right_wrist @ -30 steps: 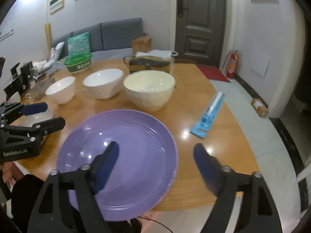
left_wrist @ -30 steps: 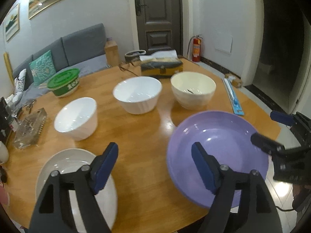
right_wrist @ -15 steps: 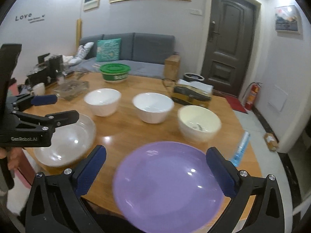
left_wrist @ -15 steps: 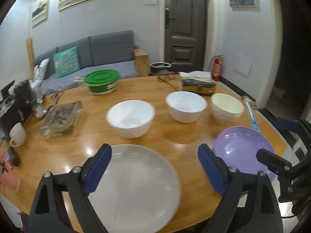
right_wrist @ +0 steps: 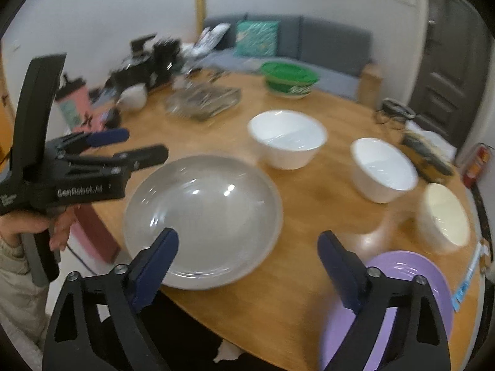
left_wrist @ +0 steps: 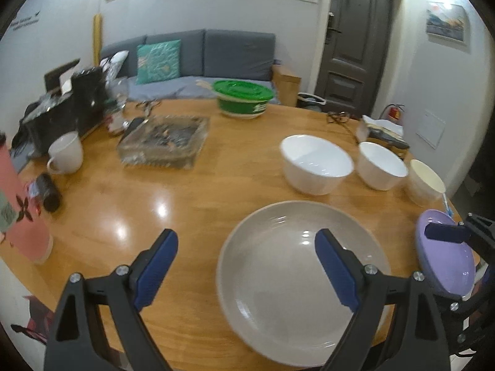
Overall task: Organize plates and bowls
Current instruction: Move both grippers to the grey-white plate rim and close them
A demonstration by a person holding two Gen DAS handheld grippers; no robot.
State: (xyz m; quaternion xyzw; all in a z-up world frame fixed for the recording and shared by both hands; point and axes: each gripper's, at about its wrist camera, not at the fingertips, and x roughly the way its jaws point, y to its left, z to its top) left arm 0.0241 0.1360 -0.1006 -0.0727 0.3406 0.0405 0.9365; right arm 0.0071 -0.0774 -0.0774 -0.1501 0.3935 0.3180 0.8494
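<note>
Grey plate (left_wrist: 297, 266), purple plate (right_wrist: 402, 278)

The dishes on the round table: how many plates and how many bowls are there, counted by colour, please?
Grey plate: 1
Purple plate: 1
White bowls: 2
Cream bowl: 1
Total: 5 (2 plates, 3 bowls)
</note>
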